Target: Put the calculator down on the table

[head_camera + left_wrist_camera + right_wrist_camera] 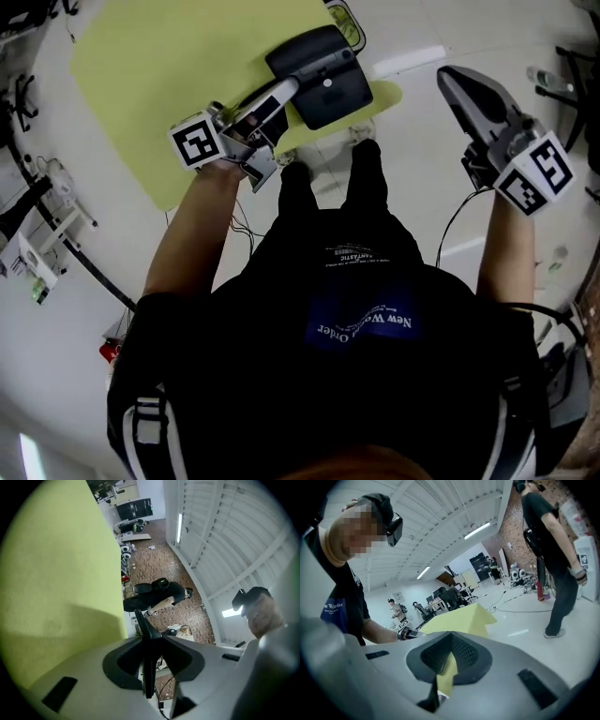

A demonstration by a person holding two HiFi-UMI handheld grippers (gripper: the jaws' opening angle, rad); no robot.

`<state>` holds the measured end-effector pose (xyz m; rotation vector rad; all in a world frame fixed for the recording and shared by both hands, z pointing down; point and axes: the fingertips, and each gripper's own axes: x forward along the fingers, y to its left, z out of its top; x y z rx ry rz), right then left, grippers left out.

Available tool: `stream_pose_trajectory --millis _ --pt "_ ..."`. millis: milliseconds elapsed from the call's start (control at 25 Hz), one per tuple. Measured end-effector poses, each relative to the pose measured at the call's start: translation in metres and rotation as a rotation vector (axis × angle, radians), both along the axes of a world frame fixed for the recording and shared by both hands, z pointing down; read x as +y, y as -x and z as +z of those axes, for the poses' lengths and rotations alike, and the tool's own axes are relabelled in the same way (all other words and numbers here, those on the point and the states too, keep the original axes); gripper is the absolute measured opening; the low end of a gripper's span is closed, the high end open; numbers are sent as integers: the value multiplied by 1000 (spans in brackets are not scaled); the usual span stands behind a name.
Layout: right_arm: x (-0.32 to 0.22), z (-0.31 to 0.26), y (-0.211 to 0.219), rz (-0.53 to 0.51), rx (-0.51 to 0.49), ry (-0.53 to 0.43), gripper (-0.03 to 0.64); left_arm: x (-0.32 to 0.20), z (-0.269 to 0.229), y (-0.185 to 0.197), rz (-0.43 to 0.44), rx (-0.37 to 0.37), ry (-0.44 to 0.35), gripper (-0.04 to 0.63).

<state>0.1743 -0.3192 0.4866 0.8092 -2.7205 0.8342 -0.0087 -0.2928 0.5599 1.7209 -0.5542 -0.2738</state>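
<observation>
Tabletop [141,66] in yellow-green fills the upper left of the head view, and its near edge is where the work is happening. Just over that edge is the left gripper [149,641], turned on its side so that its 2 jaws stand 1 above the other and the table looms as a broad wall at the left of its own view. Those jaws are clamped on a thin dark slab seen edge-on, which I take to be the calculator [142,625]; it pokes out past the fingertips and lies roughly parallel to the table surface. It looks to be held slightly clear of the yellow-green top rather than resting on it, though the gap itself is hard to judge. Farther right, well apart from the table, the right gripper [449,639] hangs over pale floor [441,28] with its fingertips drawn together and nothing between them; only a sliver of the table shows through the slit behind the tips. My reading is that the step in hand is the approach: the calculator is over the table but not yet set down. The next move calls for bringing the left gripper down until the slab lies flat on the surface, then parting the jaws and drawing back level so the calculator is not dragged off the edge.
</observation>
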Motion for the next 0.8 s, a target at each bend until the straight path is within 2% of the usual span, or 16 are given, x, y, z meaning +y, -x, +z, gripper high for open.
stream_pose_trajectory --millis 200,320,400,480,680,800 --pt "12 40 20 -19 -38 42 -12 11 39 5 78 -89 3 127" --pt "15 42 21 -39 -19 35 -12 13 45 7 69 -116 35 129" --pt "15 40 21 -48 -10 27 -12 18 50 10 65 -162 70 129" --pt "16 38 23 -53 -13 22 -12 22 56 12 74 -229 92 133" --pt "22 37 26 -67 -23 26 -12 21 70 16 117 -478 54 170" --pt "23 39 27 -70 -24 30 -12 20 73 13 112 -539 53 179"
